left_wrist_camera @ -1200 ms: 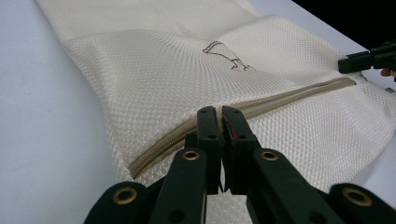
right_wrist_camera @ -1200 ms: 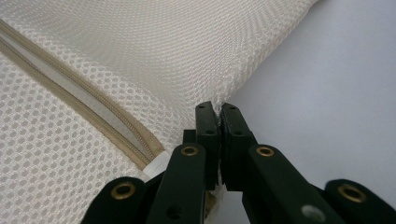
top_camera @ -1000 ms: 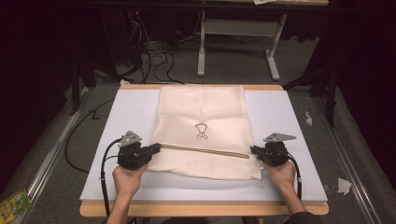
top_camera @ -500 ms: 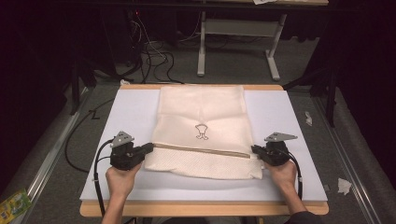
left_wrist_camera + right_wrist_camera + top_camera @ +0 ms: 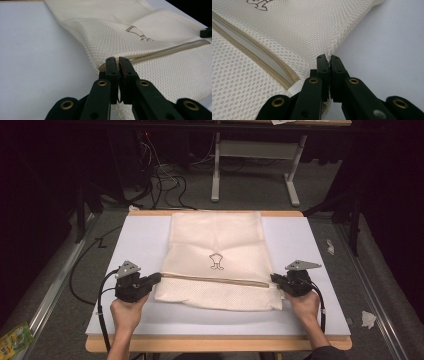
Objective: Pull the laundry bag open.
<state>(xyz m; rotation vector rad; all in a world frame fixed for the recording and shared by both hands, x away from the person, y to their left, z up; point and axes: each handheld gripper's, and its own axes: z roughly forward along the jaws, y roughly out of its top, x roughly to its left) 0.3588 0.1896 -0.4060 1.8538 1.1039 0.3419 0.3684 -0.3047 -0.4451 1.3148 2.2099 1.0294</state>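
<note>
A cream mesh bag (image 5: 215, 235) lies flat on the white board (image 5: 310, 250), with a small dark drawing (image 5: 216, 261) at its middle and a beige zipper (image 5: 215, 280) running across it. My left gripper (image 5: 157, 278) is shut on the bag's left edge at the zipper's end. In the left gripper view the gripper (image 5: 117, 61) pinches the mesh (image 5: 150, 37) where the zipper (image 5: 170, 48) begins. My right gripper (image 5: 274, 279) is shut on the bag's right edge. In the right gripper view the gripper (image 5: 328, 58) is closed at the mesh (image 5: 287, 30), beside the zipper (image 5: 249, 52).
The board rests on a wooden table whose front edge (image 5: 215, 345) is near the person. Paper scraps (image 5: 368, 319) lie on the floor at the right, a green packet (image 5: 15, 340) at the bottom left. Cables (image 5: 165, 180) and a metal frame (image 5: 250, 150) stand beyond the table.
My left gripper has shifted a little to the left with the bag's edge, so the zipper line lies straighter. The right gripper has kept its place.
</note>
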